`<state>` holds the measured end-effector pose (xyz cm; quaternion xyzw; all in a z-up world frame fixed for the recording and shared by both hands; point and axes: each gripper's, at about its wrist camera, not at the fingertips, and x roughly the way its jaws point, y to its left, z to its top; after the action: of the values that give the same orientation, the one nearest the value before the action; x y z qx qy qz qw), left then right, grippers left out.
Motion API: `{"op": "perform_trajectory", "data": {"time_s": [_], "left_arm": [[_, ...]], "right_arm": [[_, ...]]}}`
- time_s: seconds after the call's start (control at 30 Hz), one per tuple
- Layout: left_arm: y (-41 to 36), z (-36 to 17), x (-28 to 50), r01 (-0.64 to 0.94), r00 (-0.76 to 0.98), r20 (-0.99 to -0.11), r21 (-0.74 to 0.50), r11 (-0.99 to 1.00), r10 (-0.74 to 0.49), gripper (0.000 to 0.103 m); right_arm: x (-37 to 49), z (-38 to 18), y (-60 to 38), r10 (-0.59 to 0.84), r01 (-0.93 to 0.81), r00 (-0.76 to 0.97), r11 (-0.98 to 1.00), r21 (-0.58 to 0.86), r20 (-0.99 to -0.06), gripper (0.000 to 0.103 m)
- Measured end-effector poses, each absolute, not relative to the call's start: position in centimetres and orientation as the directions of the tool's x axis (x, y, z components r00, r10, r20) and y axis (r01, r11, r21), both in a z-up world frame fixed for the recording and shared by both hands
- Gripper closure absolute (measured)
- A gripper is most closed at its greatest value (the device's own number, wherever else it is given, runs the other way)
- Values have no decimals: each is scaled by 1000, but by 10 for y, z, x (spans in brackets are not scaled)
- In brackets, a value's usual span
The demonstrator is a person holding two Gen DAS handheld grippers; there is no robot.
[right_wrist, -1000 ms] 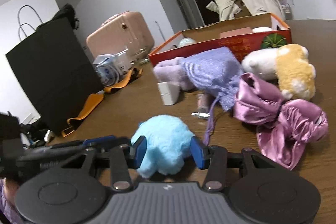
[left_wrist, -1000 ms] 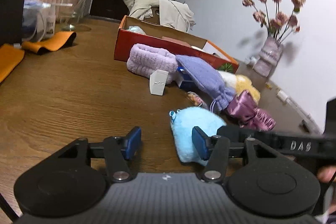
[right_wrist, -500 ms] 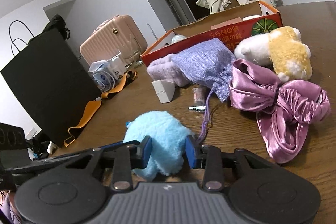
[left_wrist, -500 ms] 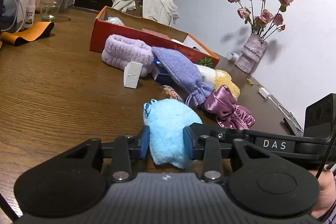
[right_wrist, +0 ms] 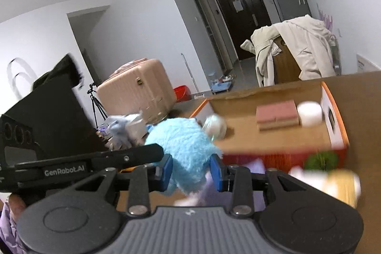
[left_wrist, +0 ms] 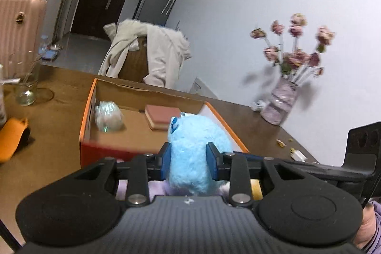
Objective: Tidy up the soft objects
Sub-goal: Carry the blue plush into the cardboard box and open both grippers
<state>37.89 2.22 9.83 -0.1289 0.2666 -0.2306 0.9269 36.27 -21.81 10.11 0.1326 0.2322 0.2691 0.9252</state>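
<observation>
We have the blue plush toy (left_wrist: 195, 154) pinched by both tools at once: the left gripper (left_wrist: 188, 164) has its blue pads pressed into the fur on either side, jaws closing a shade further, and the right gripper (right_wrist: 191, 171) is clamped on it likewise. The toy sits between the fingertips, clear of the table, just short of the orange cardboard box (left_wrist: 87, 116) ahead. In the box already: a pink sponge block (left_wrist: 162, 117) and a pale round bundle (left_wrist: 107, 116) (blurred). By our judgement the toy's drop is still to come, and soft items below the jaws remain. Its long axis runs upright, tagged end uppermost, tipped slightly toward the box.
</observation>
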Motion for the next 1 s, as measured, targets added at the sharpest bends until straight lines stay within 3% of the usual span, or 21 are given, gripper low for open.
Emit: {"op": "perform_trajectory", "data": {"time_s": [0.3, 0.4, 0.53, 0.63, 0.83, 0.93, 1.0], "left_arm": [[18, 92, 559, 242, 725, -558, -343, 908, -404, 72], [21, 69, 609, 173, 680, -632, -354, 919, -372, 72], [18, 47, 632, 124, 663, -702, -242, 962, -262, 70], [23, 46, 625, 127, 684, -686, -222, 967, -247, 62], [27, 76, 597, 168, 737, -634, -164, 972, -234, 57], [29, 98, 572, 178, 761, -607, -143, 974, -229, 51], [31, 112, 546, 200, 785, -573, -125, 972, -235, 38]], "right_arm": [[552, 108, -202, 527, -322, 681, 839, 438, -509, 69], [601, 95, -189, 480, -292, 685, 870, 397, -548, 77], [643, 69, -176, 440, -249, 639, 895, 371, -632, 78], [646, 60, -169, 448, -266, 622, 893, 364, -643, 78], [621, 85, -177, 442, -309, 663, 897, 317, -604, 75], [591, 111, -190, 442, -332, 688, 897, 293, -575, 62], [562, 129, -200, 441, -355, 708, 898, 262, -551, 58]]}}
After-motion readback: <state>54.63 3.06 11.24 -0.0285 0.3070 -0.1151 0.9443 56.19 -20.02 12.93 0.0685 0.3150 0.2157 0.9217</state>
